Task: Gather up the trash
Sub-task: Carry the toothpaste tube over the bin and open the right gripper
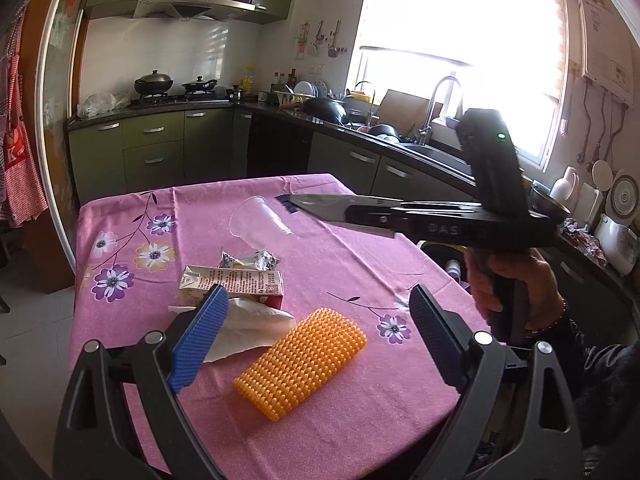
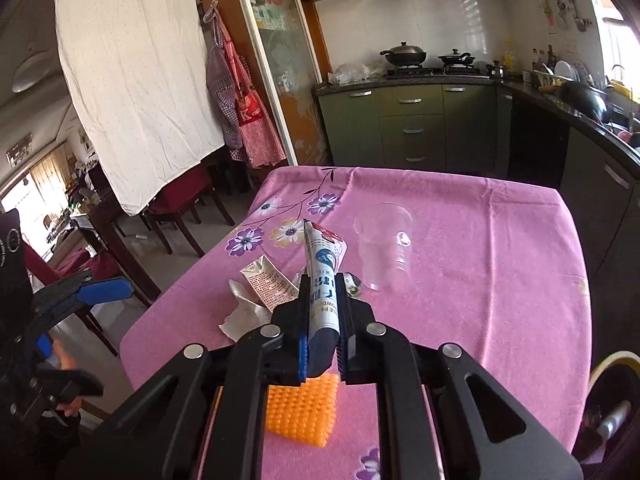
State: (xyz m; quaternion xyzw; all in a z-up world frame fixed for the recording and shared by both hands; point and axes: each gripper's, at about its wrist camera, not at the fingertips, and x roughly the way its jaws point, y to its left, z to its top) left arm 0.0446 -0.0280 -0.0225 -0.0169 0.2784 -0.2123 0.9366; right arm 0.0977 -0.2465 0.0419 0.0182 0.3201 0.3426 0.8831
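Trash on the pink table [image 2: 480, 264]: tissue [image 2: 240, 316], milk carton [image 2: 268, 284], wrapper [image 2: 320, 276], plastic cup [image 2: 384, 248].
Left gripper [image 1: 316, 308] hangs open, empty; right gripper [image 2: 323, 320] is clamped on the wrapper, whose thin foil could slip free mid-carry.

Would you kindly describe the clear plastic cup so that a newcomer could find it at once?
Look at the pink floral tablecloth covering the table. Toward its far side, beyond the milk carton and crumpled wrapper, the clear plastic cup lies on its side. It is the only see-through item there.
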